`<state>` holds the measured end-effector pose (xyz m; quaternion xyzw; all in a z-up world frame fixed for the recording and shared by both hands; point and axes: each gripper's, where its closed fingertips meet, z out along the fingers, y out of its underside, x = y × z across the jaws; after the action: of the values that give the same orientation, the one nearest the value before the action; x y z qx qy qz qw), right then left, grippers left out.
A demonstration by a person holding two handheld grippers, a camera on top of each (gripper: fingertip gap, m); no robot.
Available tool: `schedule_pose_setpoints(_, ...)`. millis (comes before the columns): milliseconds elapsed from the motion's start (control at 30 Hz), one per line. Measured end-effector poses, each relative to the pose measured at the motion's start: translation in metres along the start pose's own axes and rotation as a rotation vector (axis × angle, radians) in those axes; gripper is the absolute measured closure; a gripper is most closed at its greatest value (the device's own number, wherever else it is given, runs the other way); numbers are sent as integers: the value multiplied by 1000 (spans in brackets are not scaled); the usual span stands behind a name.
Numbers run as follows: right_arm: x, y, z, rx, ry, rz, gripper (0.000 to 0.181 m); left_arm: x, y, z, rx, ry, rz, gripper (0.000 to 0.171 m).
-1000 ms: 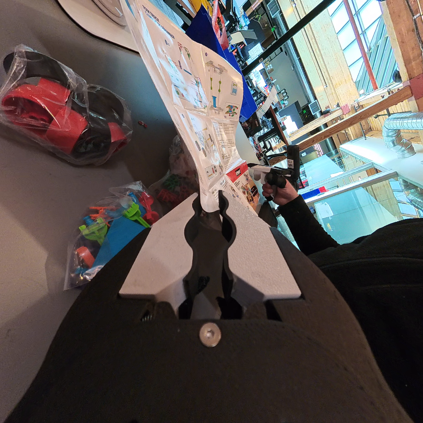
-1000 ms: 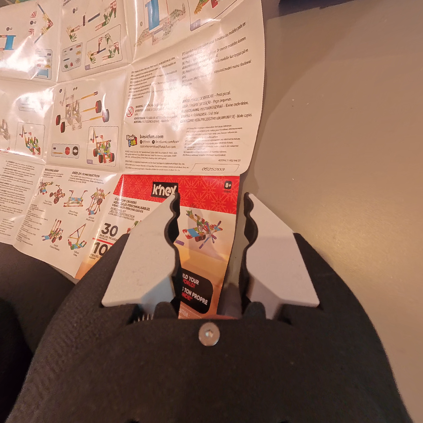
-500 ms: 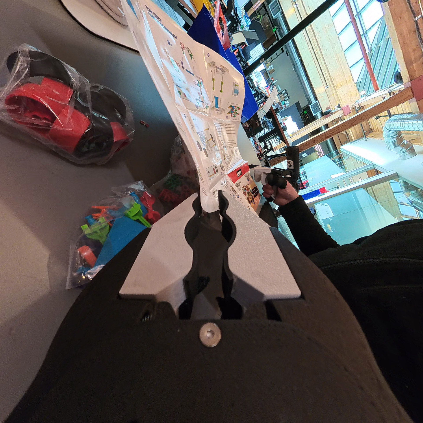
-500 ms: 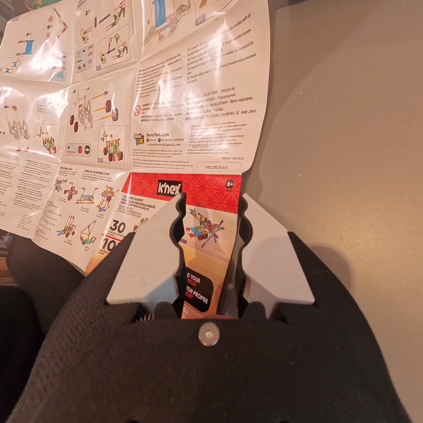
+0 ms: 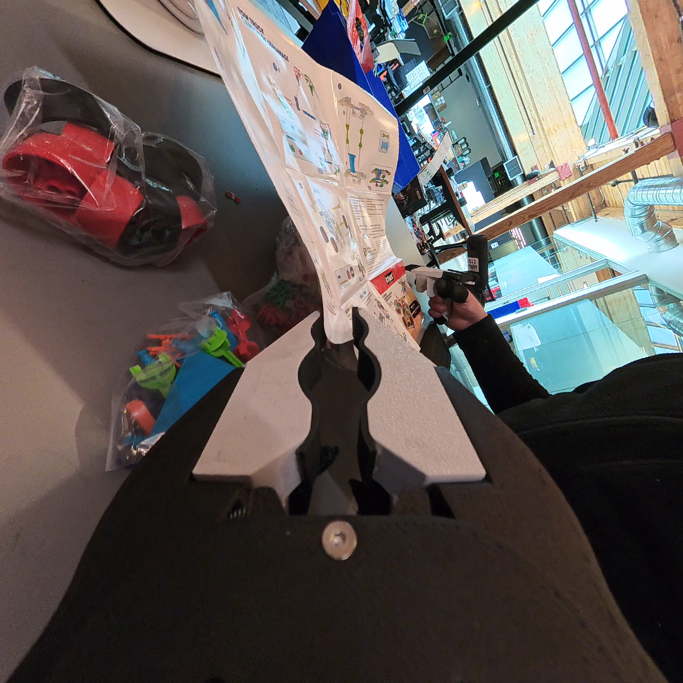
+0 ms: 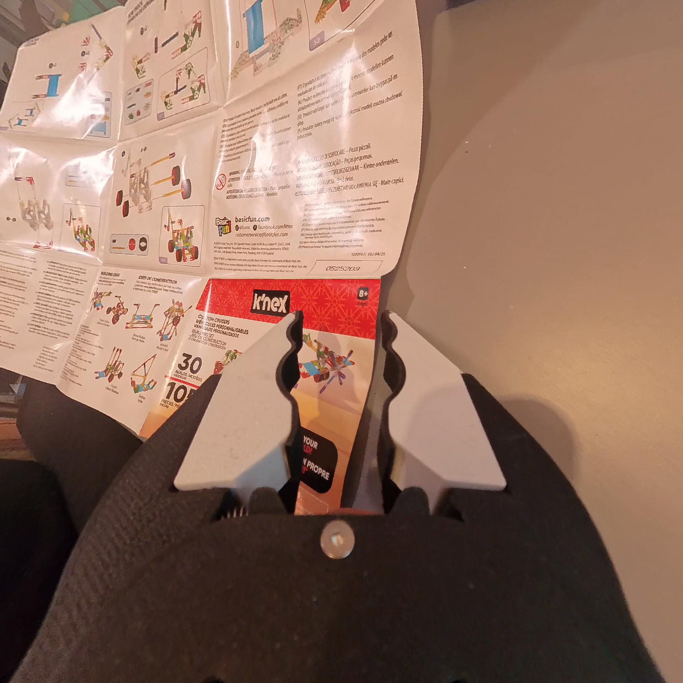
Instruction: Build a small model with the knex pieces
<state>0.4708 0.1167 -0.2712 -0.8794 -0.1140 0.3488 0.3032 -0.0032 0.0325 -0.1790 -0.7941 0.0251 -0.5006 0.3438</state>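
Item 1: my left gripper (image 5: 335, 320), two pale grey fingers with scalloped black inner pads set in a matt black foam-textured shell. The tips are pinched narrowly on the bottom edge of the instruction sheet (image 5: 325, 155), which rises steeply from them.

Item 2: my right gripper (image 6: 340, 318), same build. Its jaws stand partly apart, straddling the sheet's red-topped cover panel (image 6: 295, 306); one edge of the paper runs down between the pads, but I cannot tell whether they press it.

Item 3: one instruction sheet, glossy white paper, creased into a grid of rectangular panels printed with small coloured diagrams and blocks of fine print (it glares where the light catches it). It hangs between my two grippers above the grey table (image 5: 55, 314).

Item 4: three clear crinkled plastic bags on the table beside my left gripper. The nearest bag (image 5: 173, 369) holds blue, lime-green and orange plastic pieces; a second bag (image 5: 284, 292), just behind the sheet, holds red and green snowflake-shaped connectors; the farthest bag (image 5: 92, 173) holds red hubs and black tyre rings.

Item 5: one tiny red piece (image 5: 233, 196), loose on the table beyond the bags.
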Motion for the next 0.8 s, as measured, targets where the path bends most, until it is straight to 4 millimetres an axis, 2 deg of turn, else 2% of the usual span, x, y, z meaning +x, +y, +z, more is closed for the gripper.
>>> schedule_pose_setpoints(467,0,5,1,-16,-41,32,149,-3,0,1,-7,-10,-5,161)
schedule_pose_setpoints(800,4,-2,-4,32,-51,52,154,-6,2,2,-8,-18,-11,162)
